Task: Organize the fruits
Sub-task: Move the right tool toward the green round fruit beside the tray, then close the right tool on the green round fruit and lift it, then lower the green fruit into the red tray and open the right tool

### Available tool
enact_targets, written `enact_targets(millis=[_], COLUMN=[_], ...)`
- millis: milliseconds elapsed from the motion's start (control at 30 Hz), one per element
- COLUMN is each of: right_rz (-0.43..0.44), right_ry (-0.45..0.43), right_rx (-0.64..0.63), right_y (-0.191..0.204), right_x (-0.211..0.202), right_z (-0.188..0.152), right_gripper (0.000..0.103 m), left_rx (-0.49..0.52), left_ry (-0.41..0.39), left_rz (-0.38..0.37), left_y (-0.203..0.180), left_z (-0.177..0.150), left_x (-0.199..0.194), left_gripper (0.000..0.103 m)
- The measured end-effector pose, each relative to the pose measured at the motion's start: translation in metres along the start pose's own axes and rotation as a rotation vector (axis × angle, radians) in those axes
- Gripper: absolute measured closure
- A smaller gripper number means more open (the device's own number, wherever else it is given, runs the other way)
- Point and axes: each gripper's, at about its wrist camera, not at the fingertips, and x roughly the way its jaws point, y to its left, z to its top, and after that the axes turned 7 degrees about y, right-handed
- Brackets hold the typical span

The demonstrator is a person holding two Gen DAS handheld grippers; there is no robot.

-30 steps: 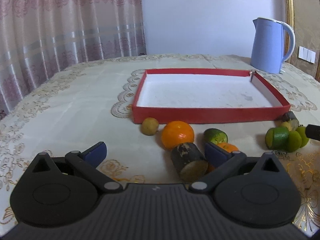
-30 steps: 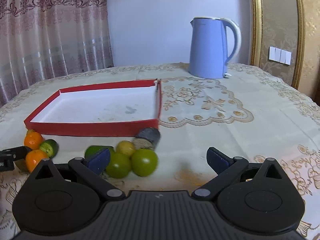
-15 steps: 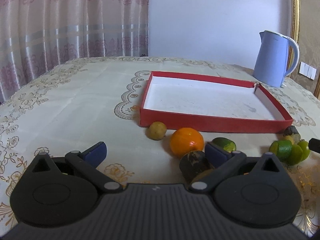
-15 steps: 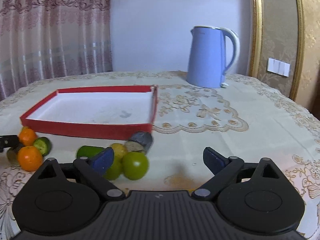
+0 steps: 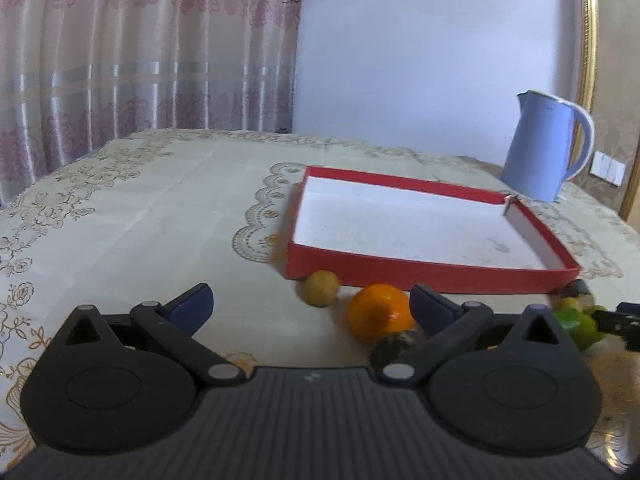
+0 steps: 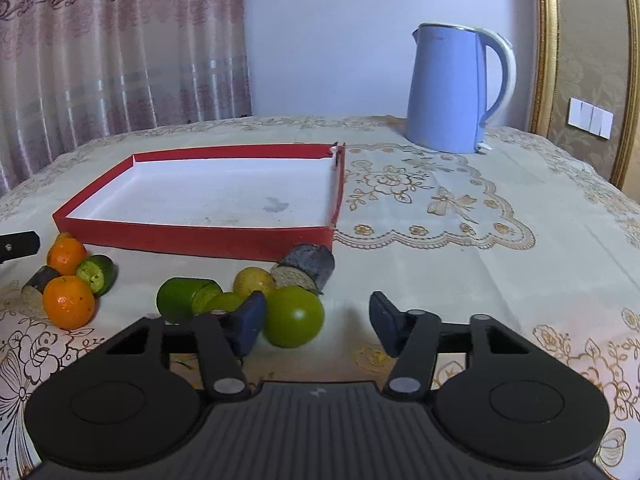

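Left gripper (image 5: 308, 306) hides dark log (image 5: 394, 348) (partly).

There are two oranges (image 6: 69, 301) at the left of the right wrist view. One red tray (image 6: 192, 236) sits in the middle. One blue kettle (image 6: 452, 88) stands at the upper right. Two dark log pieces (image 6: 308, 268) lie on the bench (image 6: 480, 272), and one yellow fruit (image 6: 254, 282).

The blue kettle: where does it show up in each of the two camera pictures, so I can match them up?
Left wrist view: the blue kettle stands at the far right, behind the red tray's far right corner.
Right wrist view: the blue kettle stands upper right of centre, beyond the tray's right end.
Shared landmark: the red tray, with fruit lying along its near wall in both views.
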Motion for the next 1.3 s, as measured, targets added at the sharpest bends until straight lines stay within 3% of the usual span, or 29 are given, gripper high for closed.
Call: enact_targets(millis=[133, 233, 467, 700, 967, 1100, 1300], right_rz=[0.028, 0.058, 0.131, 0.124, 0.068, 0.045, 0.016], right_ry=[0.022, 0.038, 0.061, 0.04, -0.095, -0.134, -0.108], right_rx=[-0.002, -0.014, 0.014, 0.031, -0.069, -0.114, -0.146], right_y=[0.001, 0.001, -0.008, -0.008, -0.001, 0.007, 0.017], right_x=[0.003, 0.003, 0.004, -0.002, -0.022, -0.008, 0.038], right_z=[0.004, 0.006, 0.005, 0.003, 0.023, 0.045, 0.077], right_gripper=[0.057, 0.066, 0.07, 0.071, 0.071, 0.071, 0.071], left_rx=[-0.033, -0.033, 0.007, 0.029, 0.028, 0.028, 0.016], left_ry=[0.038, 0.02, 0.014, 0.005, 0.007, 0.009, 0.02], left_rz=[-0.013, -0.017, -0.006, 0.013, 0.012, 0.01, -0.002], left_y=[0.007, 0.009, 0.001, -0.002, -0.001, 0.0, 0.003], left_z=[-0.002, -0.002, -0.004, -0.005, -0.005, -0.005, -0.004], left_x=[0.011, 0.01, 0.011, 0.01, 0.01, 0.011, 0.013], left_gripper=[0.0, 0.0, 0.0, 0.0, 0.0, 0.0, 0.0])
